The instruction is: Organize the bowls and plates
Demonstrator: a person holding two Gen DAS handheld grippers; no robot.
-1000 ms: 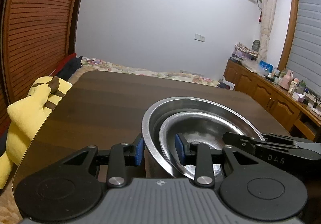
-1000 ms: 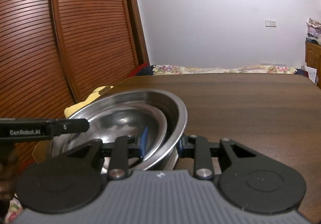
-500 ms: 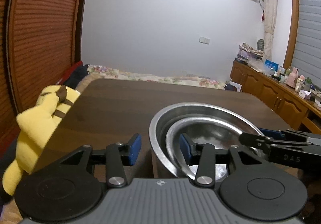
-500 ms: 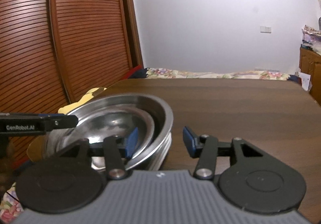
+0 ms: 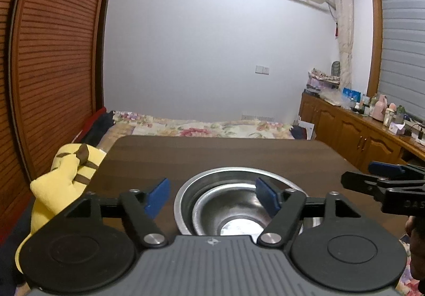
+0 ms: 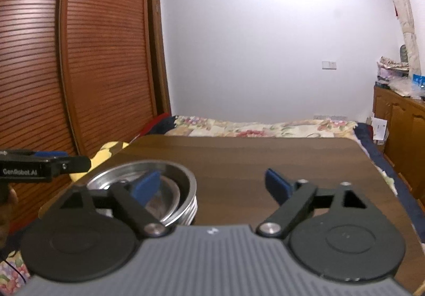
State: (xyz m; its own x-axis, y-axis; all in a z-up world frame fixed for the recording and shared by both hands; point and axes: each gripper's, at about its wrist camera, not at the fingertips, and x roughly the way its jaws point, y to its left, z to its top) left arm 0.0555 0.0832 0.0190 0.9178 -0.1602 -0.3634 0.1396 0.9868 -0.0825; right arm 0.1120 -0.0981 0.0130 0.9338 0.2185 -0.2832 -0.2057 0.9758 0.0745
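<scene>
Item: nested steel bowls [image 5: 233, 205], smaller bowl [image 5: 228, 216] seated inside larger, resting on dark wood table [image 5: 212, 152]. Position: just ahead of and below left claw [image 5: 212, 196], its jaws opening, nothing pressed between its pads; ahead-left of right claw [image 6: 212, 185], jaws likewise opening, empty. Handling, judged: light, rigid, not fragile, polished and likely slippery; rims thin. Best hold: pinch the outer rim from opposite sides, one claw each. Adjacent: yellow plush toy [image 5: 63, 179], left of left claw, off the table.

Bare table [image 5: 212, 152] lies open beyond and right of the nested bowls [image 5: 239, 205], the only obstacle; a plush [image 5: 63, 176] crowds the left edge.
</scene>
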